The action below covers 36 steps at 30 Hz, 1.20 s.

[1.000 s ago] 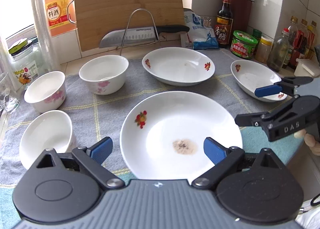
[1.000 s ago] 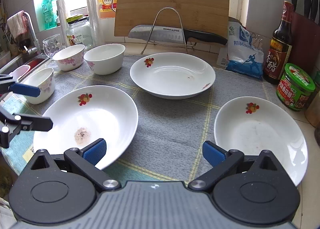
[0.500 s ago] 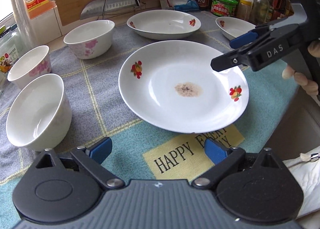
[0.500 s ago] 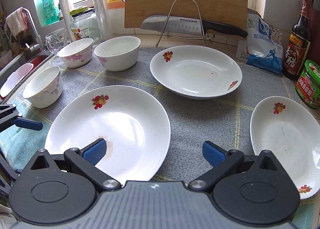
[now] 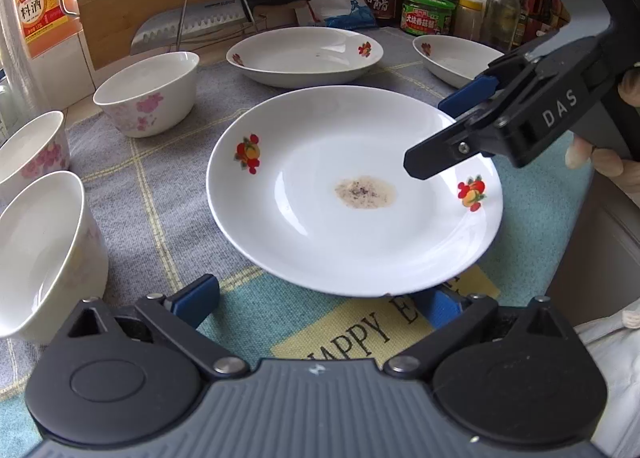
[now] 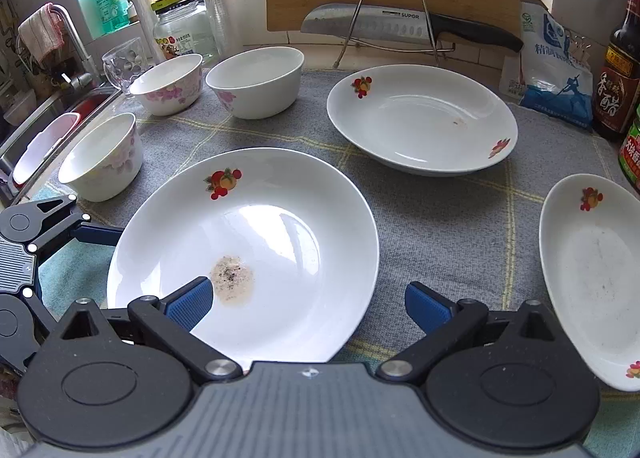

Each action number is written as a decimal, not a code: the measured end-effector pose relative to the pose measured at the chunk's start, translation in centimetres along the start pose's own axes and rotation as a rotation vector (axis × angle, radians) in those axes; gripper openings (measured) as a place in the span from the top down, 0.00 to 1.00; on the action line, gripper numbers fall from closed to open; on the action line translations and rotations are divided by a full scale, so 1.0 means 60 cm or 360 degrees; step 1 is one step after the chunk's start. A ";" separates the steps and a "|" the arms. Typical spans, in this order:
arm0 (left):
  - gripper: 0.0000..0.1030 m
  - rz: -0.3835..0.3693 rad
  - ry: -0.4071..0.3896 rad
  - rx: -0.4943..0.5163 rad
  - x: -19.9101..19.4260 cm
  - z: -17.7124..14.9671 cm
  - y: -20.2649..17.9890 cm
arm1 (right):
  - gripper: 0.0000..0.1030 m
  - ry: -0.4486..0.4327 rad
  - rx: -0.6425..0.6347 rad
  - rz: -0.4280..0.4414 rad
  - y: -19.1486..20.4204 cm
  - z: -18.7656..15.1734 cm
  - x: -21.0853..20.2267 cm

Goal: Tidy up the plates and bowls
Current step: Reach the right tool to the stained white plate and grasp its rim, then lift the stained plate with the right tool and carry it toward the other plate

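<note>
Right gripper (image 5: 452, 129) has slid its spread fingers astride the stained plate (image 5: 352, 193) rim, on the mat at worktop centre, left gripper (image 5: 320, 298) also spread w/ its right finger under the near rim; uneven clamping could tip it.

The left wrist camera sits low behind its own open jaws, close over the near edge of the table (image 5: 120, 185), facing the back wall. The stained plate (image 5: 352, 193) lies just ahead of those jaws. The right wrist camera looks the same way from behind its jaws, slightly higher, with the stained plate (image 6: 248, 250) under its left jaw. Both views share that plate, the bowls, the far plates and the knife rack (image 6: 396, 9).
</note>
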<state>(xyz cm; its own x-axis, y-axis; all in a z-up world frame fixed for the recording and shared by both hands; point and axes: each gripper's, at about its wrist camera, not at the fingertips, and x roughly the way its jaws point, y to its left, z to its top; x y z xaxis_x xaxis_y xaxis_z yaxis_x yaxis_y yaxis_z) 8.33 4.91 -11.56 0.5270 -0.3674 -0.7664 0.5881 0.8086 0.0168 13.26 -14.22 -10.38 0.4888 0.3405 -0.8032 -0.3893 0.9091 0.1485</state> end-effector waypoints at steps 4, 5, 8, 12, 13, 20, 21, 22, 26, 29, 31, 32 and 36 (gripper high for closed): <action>0.00 -0.0015 -0.0011 0.0014 0.001 -0.001 0.002 | 0.00 0.0040 -0.0013 0.0039 0.003 0.005 0.012; 0.00 -0.0019 -0.0015 0.0018 0.001 -0.001 0.003 | 0.00 0.0049 -0.0022 0.0046 0.006 0.006 0.015; 0.00 -0.0028 -0.0030 0.0029 0.000 -0.003 0.003 | 0.00 0.0069 -0.0043 0.0062 0.010 0.011 0.024; 0.00 -0.0030 -0.0057 0.0032 -0.001 -0.007 0.002 | 0.00 0.0098 -0.0054 0.0111 0.009 0.020 0.036; 0.00 -0.0032 -0.0062 0.0037 -0.001 -0.008 0.003 | 0.00 0.0103 -0.0056 0.0116 0.008 0.022 0.038; 0.00 -0.0069 -0.0090 0.0100 0.001 -0.007 0.004 | 0.00 0.0150 -0.0065 0.0196 -0.005 0.040 0.053; 0.00 -0.0075 -0.0095 0.0122 0.001 -0.006 0.004 | 0.00 0.0157 -0.0073 0.0209 -0.006 0.042 0.055; 0.00 -0.0081 -0.0103 0.0148 0.001 -0.005 0.003 | 0.00 0.0164 -0.0079 0.0222 -0.008 0.045 0.056; 0.00 -0.0117 -0.0117 0.0208 0.004 -0.002 0.005 | 0.00 0.0197 -0.0086 0.0269 -0.014 0.056 0.061; 0.00 -0.0152 -0.0118 0.0210 0.007 -0.001 0.010 | 0.00 0.0209 -0.0074 0.0315 -0.022 0.063 0.064; 0.00 -0.0173 -0.0116 0.0207 0.009 0.000 0.013 | 0.00 0.0216 -0.0054 0.0348 -0.027 0.067 0.066; 0.00 -0.0180 -0.0116 0.0209 0.010 0.000 0.013 | 0.00 0.0220 -0.0039 0.0367 -0.030 0.070 0.067; 0.02 -0.0206 -0.0130 0.0229 0.010 0.000 0.014 | 0.00 0.0239 -0.0015 0.0408 -0.036 0.077 0.070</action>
<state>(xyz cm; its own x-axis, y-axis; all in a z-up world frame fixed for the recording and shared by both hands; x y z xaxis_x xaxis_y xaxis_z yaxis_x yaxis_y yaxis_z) 9.16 5.37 -12.01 0.4858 -0.5050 -0.7134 0.7328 0.6803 0.0174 19.77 -13.64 -11.40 0.2529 0.5185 -0.8168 -0.4929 0.7955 0.3524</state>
